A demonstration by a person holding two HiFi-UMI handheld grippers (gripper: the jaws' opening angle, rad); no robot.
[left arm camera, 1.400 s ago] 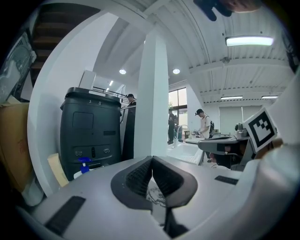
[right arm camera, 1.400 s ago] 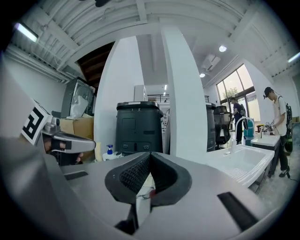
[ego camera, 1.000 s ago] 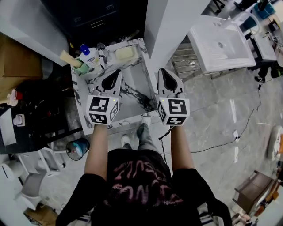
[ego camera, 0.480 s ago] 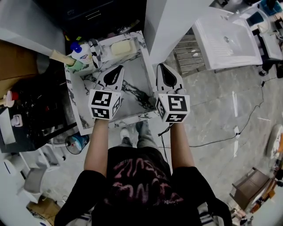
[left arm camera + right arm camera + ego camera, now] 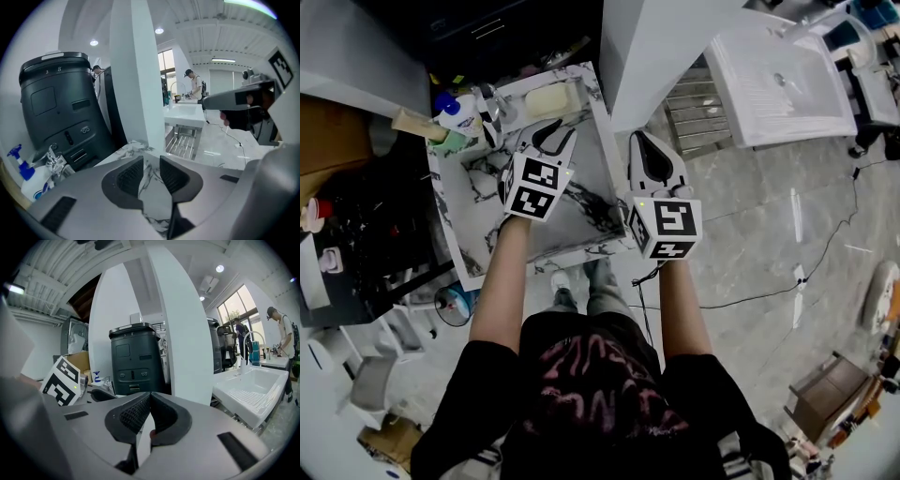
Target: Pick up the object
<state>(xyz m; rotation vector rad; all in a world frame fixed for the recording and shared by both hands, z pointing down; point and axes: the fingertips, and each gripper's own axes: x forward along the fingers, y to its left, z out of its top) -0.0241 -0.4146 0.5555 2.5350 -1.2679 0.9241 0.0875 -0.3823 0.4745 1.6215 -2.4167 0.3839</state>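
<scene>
Now the left gripper (image 5: 553,133), upper centre of the head view, hangs over the white marble-patterned countertop (image 5: 478,206). Its jaws have just been opening and stand fairly wide, with only bare marble between them. The right gripper (image 5: 642,141), at the counter's right edge, has its jaws pressed together on nothing. The object is probably the pale yellow rectangular block (image 5: 548,99), just above the left gripper. It is best to advance slowly, straddle its long sides, then close.
</scene>
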